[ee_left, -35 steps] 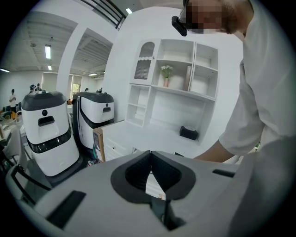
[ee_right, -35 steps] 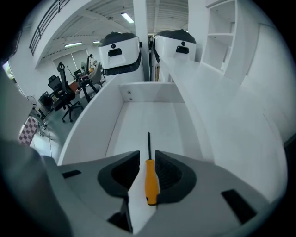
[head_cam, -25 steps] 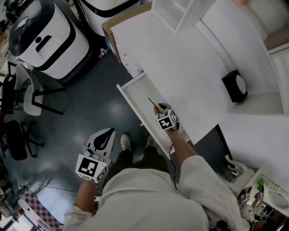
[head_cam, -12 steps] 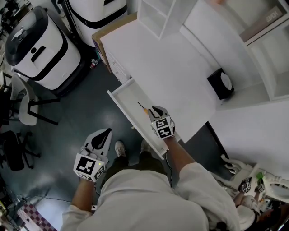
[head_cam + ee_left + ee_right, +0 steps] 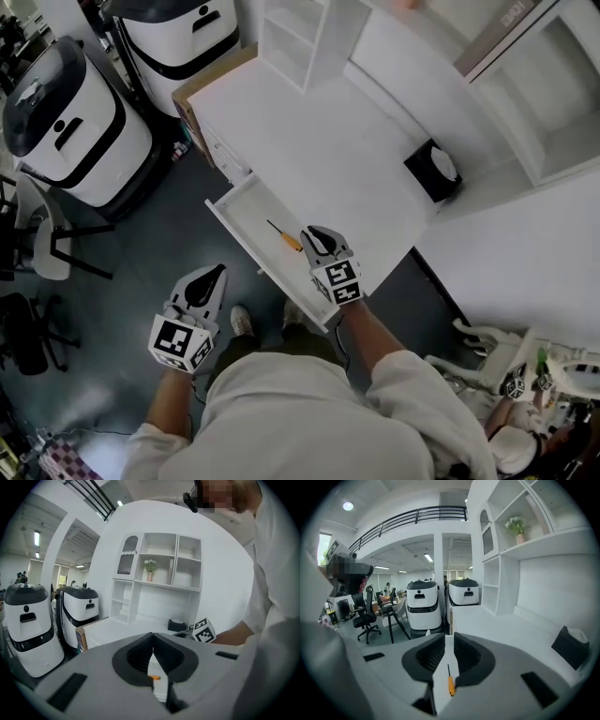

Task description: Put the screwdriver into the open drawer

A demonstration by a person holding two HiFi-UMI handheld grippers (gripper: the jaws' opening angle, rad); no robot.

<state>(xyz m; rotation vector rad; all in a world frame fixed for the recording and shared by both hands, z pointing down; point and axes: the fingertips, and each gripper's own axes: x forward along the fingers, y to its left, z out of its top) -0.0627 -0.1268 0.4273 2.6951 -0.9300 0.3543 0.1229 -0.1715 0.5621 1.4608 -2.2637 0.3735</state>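
The screwdriver (image 5: 284, 236), orange-handled with a thin dark shaft, lies loose on the floor of the open white drawer (image 5: 246, 208). My right gripper (image 5: 315, 234) hangs above the drawer's near end, apart from the tool. Its jaws are closing with a narrow gap and nothing between them. In the right gripper view the screwdriver (image 5: 450, 683) shows through the gap of the right gripper (image 5: 449, 637), lower down in the drawer (image 5: 440, 693). My left gripper (image 5: 213, 276) is shut and empty over the dark floor, left of the drawer. In the left gripper view the left gripper (image 5: 153, 641) frames the screwdriver's orange handle (image 5: 154, 678).
The drawer sticks out from a white desk (image 5: 319, 150) that carries a black box (image 5: 432, 171). A cardboard box (image 5: 202, 89) and two white machines (image 5: 66, 117) stand at the desk's far end. An office chair (image 5: 42, 234) is at the left. White shelves (image 5: 295, 33) rise behind the desk.
My right gripper has let the screwdriver go and lifted off it; the tool stays in the drawer. Its jaws have narrowed. The left gripper drifted slightly.
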